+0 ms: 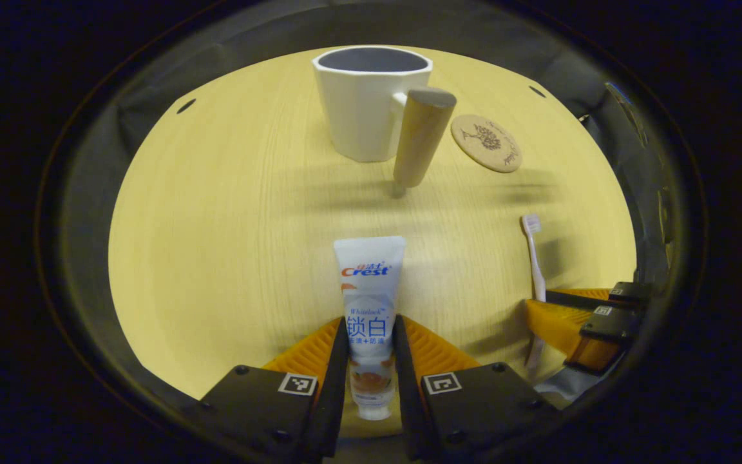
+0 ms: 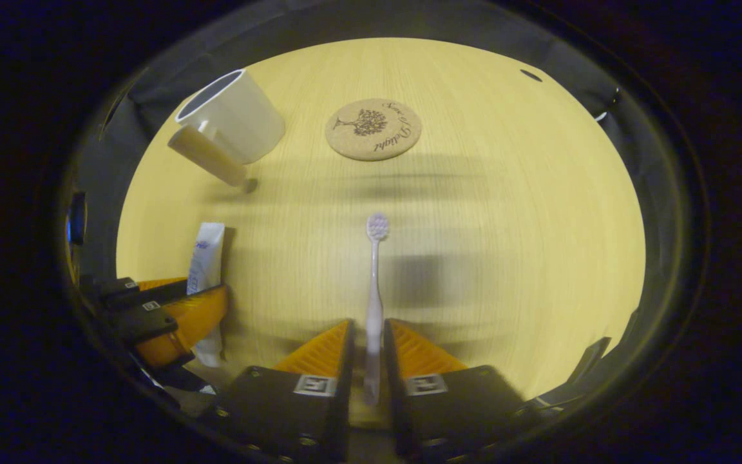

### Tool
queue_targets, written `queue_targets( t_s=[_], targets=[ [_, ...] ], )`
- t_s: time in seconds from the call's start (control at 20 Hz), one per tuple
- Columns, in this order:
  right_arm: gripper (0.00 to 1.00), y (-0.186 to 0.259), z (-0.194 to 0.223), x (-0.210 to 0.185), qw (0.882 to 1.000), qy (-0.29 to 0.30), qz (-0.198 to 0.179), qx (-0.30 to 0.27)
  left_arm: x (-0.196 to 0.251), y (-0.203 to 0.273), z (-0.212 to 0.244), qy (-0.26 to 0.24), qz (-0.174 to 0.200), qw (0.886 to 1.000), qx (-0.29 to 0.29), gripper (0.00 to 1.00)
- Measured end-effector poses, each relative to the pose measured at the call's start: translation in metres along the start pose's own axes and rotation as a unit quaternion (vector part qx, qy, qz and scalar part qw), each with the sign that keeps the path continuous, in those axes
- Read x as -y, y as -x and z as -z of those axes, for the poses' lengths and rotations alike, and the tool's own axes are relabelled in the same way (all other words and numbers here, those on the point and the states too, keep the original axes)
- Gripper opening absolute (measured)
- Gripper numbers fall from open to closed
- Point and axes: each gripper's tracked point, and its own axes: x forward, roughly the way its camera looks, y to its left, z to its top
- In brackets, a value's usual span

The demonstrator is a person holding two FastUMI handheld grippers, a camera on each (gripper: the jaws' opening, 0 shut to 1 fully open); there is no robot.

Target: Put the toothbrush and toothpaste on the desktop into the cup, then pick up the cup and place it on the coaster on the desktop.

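The wooden desktop (image 1: 216, 212) carries the white cup (image 1: 371, 103), upright, its wooden handle (image 1: 421, 136) turned toward the cork coaster (image 1: 487, 143) just beside it. Nearer than the cup, the toothpaste (image 1: 370, 303) points its flat crimped end at the cup; the left gripper (image 1: 371, 348) clamps both fingers on its lower half, the cap end partly hidden between them. The toothbrush (image 2: 375, 290) aims its bristle head toward the coaster, its handle pinched in the narrow right gripper (image 2: 368, 354), the tail blurred.
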Motion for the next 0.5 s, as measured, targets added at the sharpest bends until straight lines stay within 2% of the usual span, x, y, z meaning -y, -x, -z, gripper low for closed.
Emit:
queue_targets(
  t_s=[0.05,0.1,0.15,0.2,0.35,0.4,0.5],
  targets=[
    [0.09,-0.0056,0.004,-0.0023,1.0,-0.002,-0.004,-0.009,0.0013,0.001,-0.0022,0.0,-0.002,1.0,0.001,0.43],
    [0.13,-0.0062,0.0028,-0.0015,1.0,-0.004,-0.009,-0.003,0.0005,-0.0006,-0.0014,-0.001,-0.003,1.0,0.004,0.41],
    [0.13,-0.0061,0.0041,-0.0012,1.0,-0.01,-0.013,-0.002,0.0004,-0.0003,-0.0018,-0.001,-0.003,1.0,0.007,0.41],
    [0.12,-0.0115,0.0054,-0.0034,1.0,-0.02,-0.021,-0.001,0.0005,-0.001,-0.0021,0.005,-0.003,1.0,0.01,0.37],
    [0.11,-0.0032,-0.0011,-0.0018,0.998,-0.039,-0.041,0.018,-0.0004,0.0011,-0.0045,0.012,0.005,1.0,0.021,0.36],
    [0.06,-0.0031,0.0002,-0.002,0.998,-0.039,-0.048,0.014,-0.0008,0.0031,-0.0029,0.019,0.01,1.0,0.022,0.3],
    [0.05,-0.0055,0.0003,-0.0003,0.998,-0.041,-0.053,0.022,-0.0021,0.0023,-0.0047,0.027,0.019,0.999,0.03,0.3]
  ],
)
